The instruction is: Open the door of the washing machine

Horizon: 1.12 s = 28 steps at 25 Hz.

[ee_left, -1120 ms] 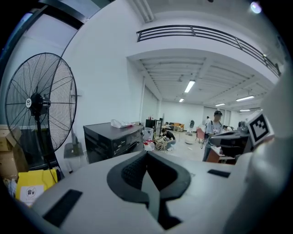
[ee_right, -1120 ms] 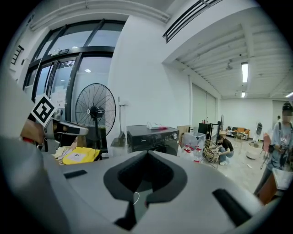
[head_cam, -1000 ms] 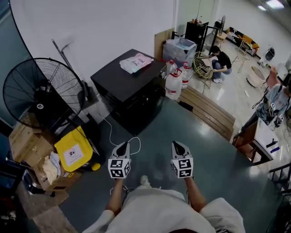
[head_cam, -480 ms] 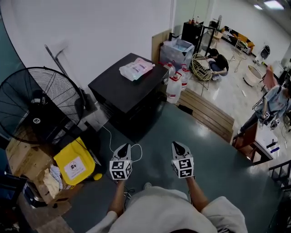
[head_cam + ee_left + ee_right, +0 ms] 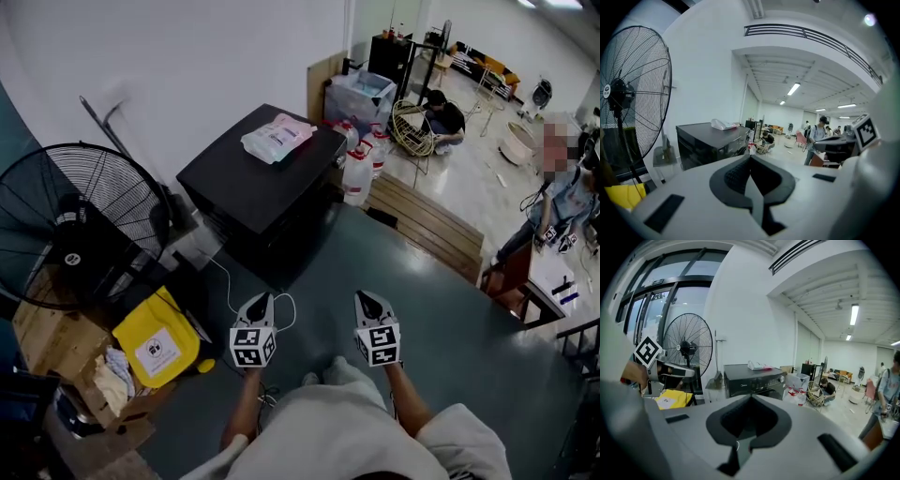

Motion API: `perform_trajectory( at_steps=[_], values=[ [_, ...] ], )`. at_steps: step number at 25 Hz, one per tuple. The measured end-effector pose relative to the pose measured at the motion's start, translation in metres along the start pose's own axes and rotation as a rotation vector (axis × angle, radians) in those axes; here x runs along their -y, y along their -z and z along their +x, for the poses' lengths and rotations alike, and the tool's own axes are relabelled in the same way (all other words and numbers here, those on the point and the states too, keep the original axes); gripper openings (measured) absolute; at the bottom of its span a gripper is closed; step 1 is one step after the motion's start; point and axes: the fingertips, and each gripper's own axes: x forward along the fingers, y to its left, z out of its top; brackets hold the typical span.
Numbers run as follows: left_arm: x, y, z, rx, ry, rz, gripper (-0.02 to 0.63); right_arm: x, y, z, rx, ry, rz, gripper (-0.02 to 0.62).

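Head view: washing machine (image 5: pixel 258 178), bag (image 5: pixel 277 137) on top, well ahead of left gripper (image 5: pixel 261 300) and right gripper (image 5: pixel 364 298); cable (image 5: pixel 228 281) between, fan (image 5: pixel 80 225) at left. Left gripper view: fingers together, empty. Right gripper view: fingers seemingly together, empty.

left gripper (image 5: pixel 260 298) and right gripper (image 5: pixel 362 296) closed
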Motion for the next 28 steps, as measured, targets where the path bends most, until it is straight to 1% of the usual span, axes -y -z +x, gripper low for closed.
perform_trajectory(
  at_steps=[8, 15, 28],
  values=[
    [0.0, 0.009, 0.011, -0.032, 0.002, 0.0, 0.008, 0.003, 0.009, 0.011, -0.022, -0.019, 0.011, -0.002],
    [-0.006, 0.002, 0.04, -0.043, -0.02, -0.004, 0.008, 0.019, 0.006, 0.044, -0.026, -0.049, 0.013, -0.002],
    [-0.008, -0.02, 0.135, -0.071, -0.072, 0.006, 0.008, 0.092, -0.009, 0.123, -0.022, -0.095, 0.03, -0.002]
  ],
)
